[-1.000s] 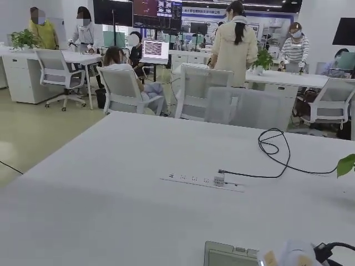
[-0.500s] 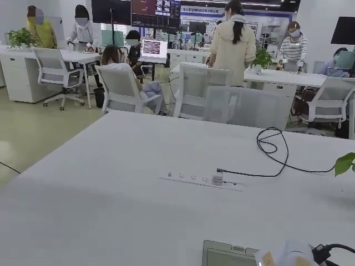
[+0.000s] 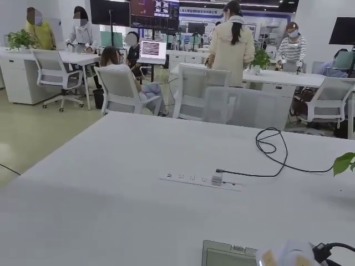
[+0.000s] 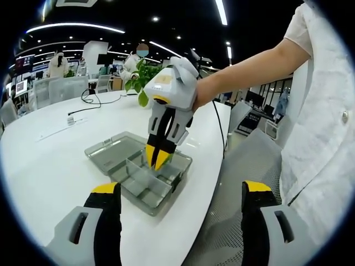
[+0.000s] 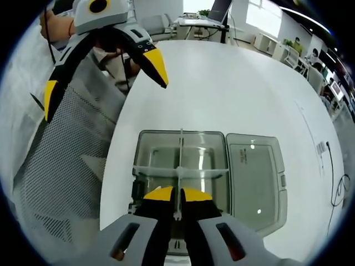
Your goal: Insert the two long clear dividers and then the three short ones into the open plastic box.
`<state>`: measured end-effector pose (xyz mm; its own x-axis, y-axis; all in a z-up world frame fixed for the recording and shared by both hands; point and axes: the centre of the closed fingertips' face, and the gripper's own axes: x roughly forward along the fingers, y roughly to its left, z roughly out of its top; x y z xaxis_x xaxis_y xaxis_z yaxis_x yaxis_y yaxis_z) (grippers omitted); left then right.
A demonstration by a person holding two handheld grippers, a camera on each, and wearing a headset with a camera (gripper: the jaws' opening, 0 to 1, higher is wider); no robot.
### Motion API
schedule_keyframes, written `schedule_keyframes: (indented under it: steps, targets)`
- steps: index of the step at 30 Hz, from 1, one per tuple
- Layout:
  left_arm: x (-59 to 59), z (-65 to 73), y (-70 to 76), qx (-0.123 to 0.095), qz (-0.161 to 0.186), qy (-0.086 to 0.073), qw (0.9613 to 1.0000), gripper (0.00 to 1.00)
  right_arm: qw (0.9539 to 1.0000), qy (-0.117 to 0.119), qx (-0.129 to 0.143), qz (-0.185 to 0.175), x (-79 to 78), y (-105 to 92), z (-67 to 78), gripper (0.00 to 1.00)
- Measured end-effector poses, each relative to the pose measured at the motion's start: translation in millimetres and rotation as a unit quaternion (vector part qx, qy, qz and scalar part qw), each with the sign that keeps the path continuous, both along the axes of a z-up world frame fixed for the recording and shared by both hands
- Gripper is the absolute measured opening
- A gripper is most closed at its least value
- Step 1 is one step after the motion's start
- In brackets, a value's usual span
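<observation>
The open clear plastic box (image 5: 148, 145) lies near the table's edge, its lid (image 5: 255, 177) folded flat beside it. Two clear dividers cross inside the box. My right gripper (image 5: 177, 195) is shut on one divider (image 5: 180, 152), which stands in the box; the other divider (image 5: 205, 172) crosses it. In the left gripper view the right gripper (image 4: 158, 158) points down into the box (image 4: 111, 152). My left gripper (image 4: 182, 191) is open and holds nothing, apart from the box; it also hangs at the upper left of the right gripper view (image 5: 102, 77). The box lid's corner (image 3: 227, 256) shows in the head view.
A power strip (image 3: 202, 180) with a plugged black cable (image 3: 272, 147) is set into the white table (image 3: 111, 183). A plant leaf (image 3: 344, 163) reaches in at the right. A mesh chair (image 5: 72, 160) and the person's body stand beside the table edge. Office chairs and people are beyond.
</observation>
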<state>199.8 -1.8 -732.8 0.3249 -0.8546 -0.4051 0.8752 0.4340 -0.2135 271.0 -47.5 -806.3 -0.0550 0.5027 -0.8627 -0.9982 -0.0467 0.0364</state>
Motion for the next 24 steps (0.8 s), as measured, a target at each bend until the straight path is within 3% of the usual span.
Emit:
schedule_keyframes:
  steps: [14,24]
  targets:
    - [-1.3,-1.3,-0.4,-0.002,-0.001,0.003,1.0000,0.95,0.9985,-0.002,0.045,-0.031,-2.8,-12.0,30.9,0.26]
    - [-2.5,-8.3,6.9,0.010,0.003,0.008,0.9999,0.99,0.9968,-0.004,0.056,-0.057,-5.9,-42.6,45.9,0.37]
